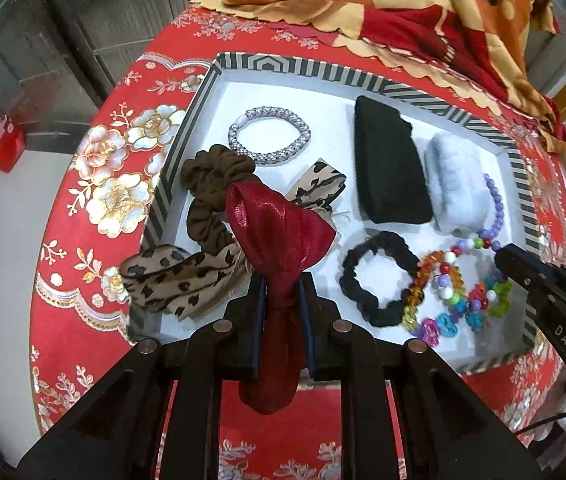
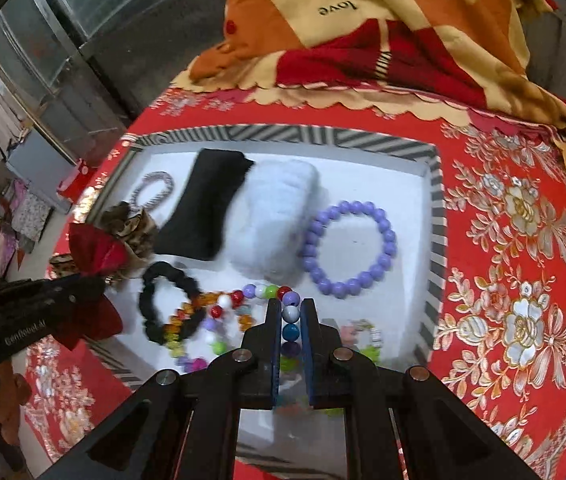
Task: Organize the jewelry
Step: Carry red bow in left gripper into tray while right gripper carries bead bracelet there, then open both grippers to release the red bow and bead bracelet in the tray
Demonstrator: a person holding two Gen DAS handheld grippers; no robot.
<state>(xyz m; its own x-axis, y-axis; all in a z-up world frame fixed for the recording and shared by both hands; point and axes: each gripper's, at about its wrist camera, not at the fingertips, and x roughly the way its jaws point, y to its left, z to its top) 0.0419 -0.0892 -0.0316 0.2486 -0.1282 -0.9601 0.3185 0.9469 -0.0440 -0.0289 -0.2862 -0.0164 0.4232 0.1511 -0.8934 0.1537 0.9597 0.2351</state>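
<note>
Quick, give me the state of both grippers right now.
Left gripper: closed on the red bow.
Right gripper: closed on the multicolored bead bracelet.

In the striped tray [image 1: 219,80] I count two scrunchies, brown [image 1: 203,200] and black [image 1: 371,276], one purple bead bracelet [image 2: 349,248], two pads, black [image 1: 387,168] and grey [image 1: 455,184].

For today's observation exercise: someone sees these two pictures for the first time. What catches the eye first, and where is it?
First, the shiny red bow, pinched in the left gripper over the near left part of the striped tray. Next, the bead bracelet of many colours, clamped in the right gripper at the tray's near edge. Behind it a purple bracelet lies flat beside a fluffy white roll.
</note>
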